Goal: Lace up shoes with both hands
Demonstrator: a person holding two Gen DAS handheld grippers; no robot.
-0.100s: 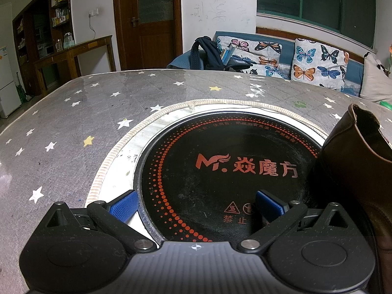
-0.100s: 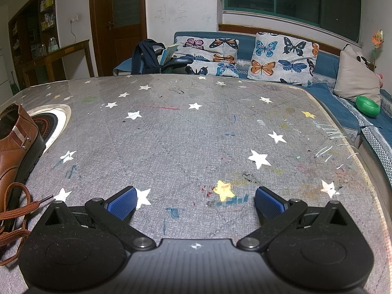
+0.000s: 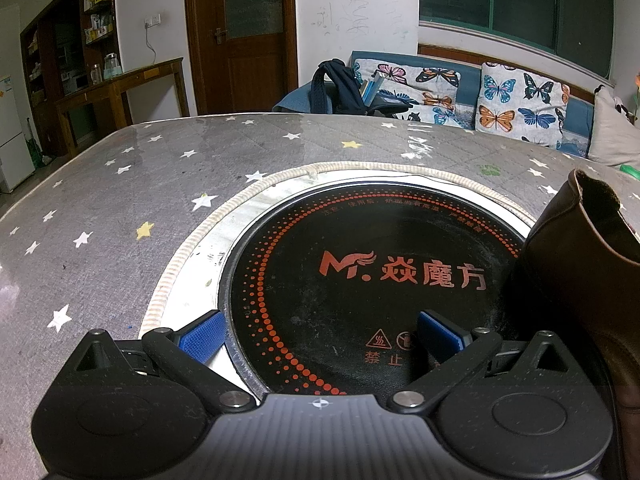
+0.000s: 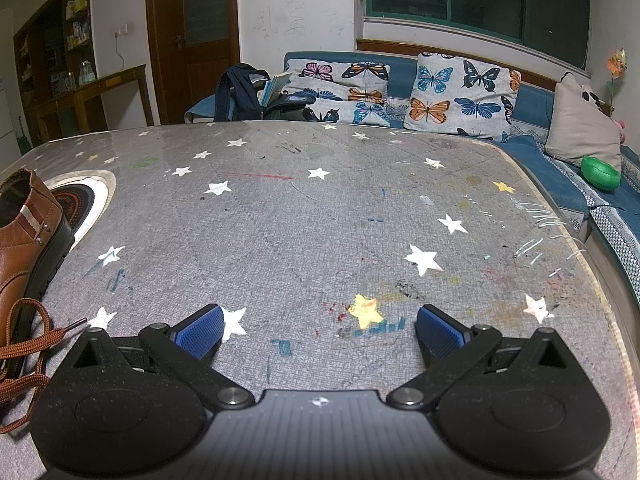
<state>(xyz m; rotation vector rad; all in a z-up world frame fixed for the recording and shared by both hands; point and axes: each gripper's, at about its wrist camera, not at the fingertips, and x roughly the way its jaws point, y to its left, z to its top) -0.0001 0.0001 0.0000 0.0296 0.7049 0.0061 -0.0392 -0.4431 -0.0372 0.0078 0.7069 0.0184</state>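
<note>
Setting: a table (image 4: 320,220) under a grey, star-printed cover, with a round black hotplate (image 3: 360,280) set into its top; a sofa with butterfly cushions (image 4: 460,92) stands behind it.

Task object: one brown leather shoe (image 4: 28,240) stands upright on the table, its heel end at the rim of the hotplate. In the left wrist view its heel collar (image 3: 580,240) fills the right edge, which puts the shoe between the two hands.

Lace: the brown shoelace (image 4: 24,340) lies loose in loops beside the sole, its dark tip resting on the table cover. It looks untied; how far it is threaded through the eyelets cannot be told from here.

Left tongs (image 3: 320,336): spread wide, nothing between the blue pads (image 3: 200,336); tilted down over the hotplate, just left of the shoe's heel.

Right tongs (image 4: 320,332): spread wide and empty, over bare table cover, with the shoe and lace at their left.

Reason for placement: the shoe sits centrally so each hand can approach one side; the wide openings suit a first approach to a thin, slack cord.

Stage, as judged: opening phase; neither lace end is taken up yet.

Next demand, as judged: both tools must turn inward toward the shoe, the right one toward the free lace tip.

Risk: a thin lace lying flat may slip out from between the pads.
</note>
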